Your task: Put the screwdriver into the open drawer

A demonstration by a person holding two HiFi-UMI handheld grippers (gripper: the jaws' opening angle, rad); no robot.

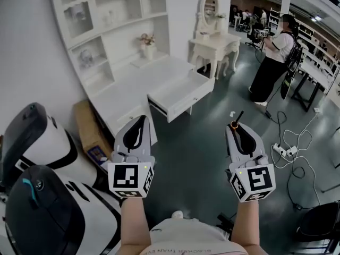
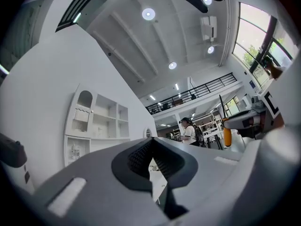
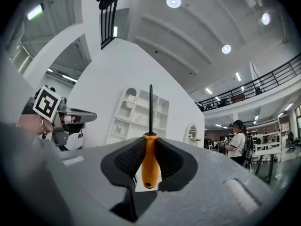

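The screwdriver [image 1: 236, 120] has an orange handle [image 3: 149, 161] and a thin black shaft that sticks out past the jaw tips. My right gripper [image 1: 234, 126] is shut on the handle, which sits between its dark pads [image 3: 129, 159]. It hangs over the dark floor, to the right of and nearer me than the open white drawer [image 1: 183, 104], which is pulled out of the white desk [image 1: 138, 81]. My left gripper [image 1: 142, 120] is shut and holds nothing, just left of the drawer's near corner. In the left gripper view the screwdriver's handle [image 2: 227, 136] shows at the right.
White shelves [image 1: 106, 20] rise behind the desk. A white dressing table with an oval mirror [image 1: 212, 44] stands further back. A person [image 1: 273, 57] stands at the right. Cables and a power strip [image 1: 286, 151] lie on the floor. At the left are a white and black machine [image 1: 37, 190] and a cardboard box [image 1: 90, 129].
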